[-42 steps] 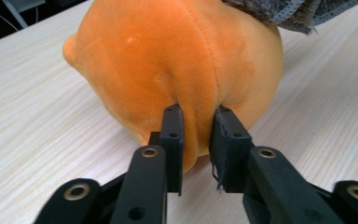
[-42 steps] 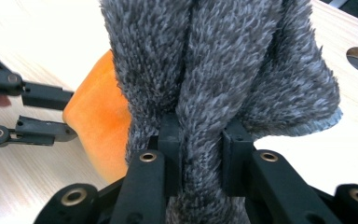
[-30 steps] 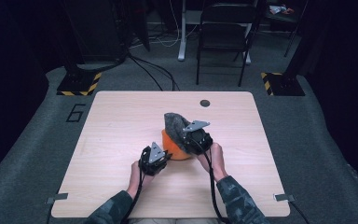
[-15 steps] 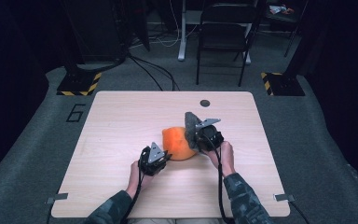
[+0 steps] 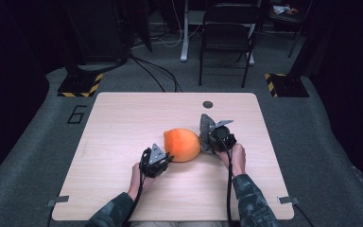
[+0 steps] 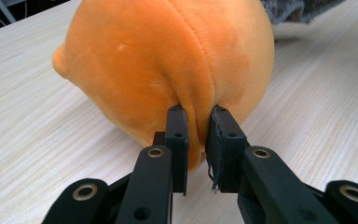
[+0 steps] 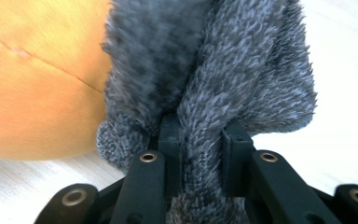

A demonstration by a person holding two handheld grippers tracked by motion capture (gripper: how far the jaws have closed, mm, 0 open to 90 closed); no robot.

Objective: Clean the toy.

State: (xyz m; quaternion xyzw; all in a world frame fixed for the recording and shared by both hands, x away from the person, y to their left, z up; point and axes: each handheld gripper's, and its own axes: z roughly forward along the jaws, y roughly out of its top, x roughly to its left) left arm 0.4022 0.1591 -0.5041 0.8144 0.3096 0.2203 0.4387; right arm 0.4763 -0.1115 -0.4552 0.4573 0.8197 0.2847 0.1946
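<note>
An orange plush peach (image 5: 182, 144) (image 6: 168, 65) lies on the wooden table (image 5: 123, 123). My left gripper (image 5: 163, 158) (image 6: 196, 140) sits at its near left side, shut on a pinched fold of the orange fabric. A grey fuzzy knit cloth (image 5: 206, 128) (image 7: 205, 70) hangs to the right of the peach (image 7: 37, 84). My right gripper (image 5: 212, 139) (image 7: 199, 154) is shut on a fold of that cloth, holding it beside the peach's right end.
A small dark round hole (image 5: 208, 104) marks the table's far side. Behind the table stand a black folding chair (image 5: 227, 33), floor cables and yellow-black striped bases (image 5: 80, 85). Bare tabletop stretches to the left and front.
My right gripper has carried the grey cloth to the right and slightly down, off the top of the peach, so the orange plush now lies uncovered. The left gripper has stayed put.
</note>
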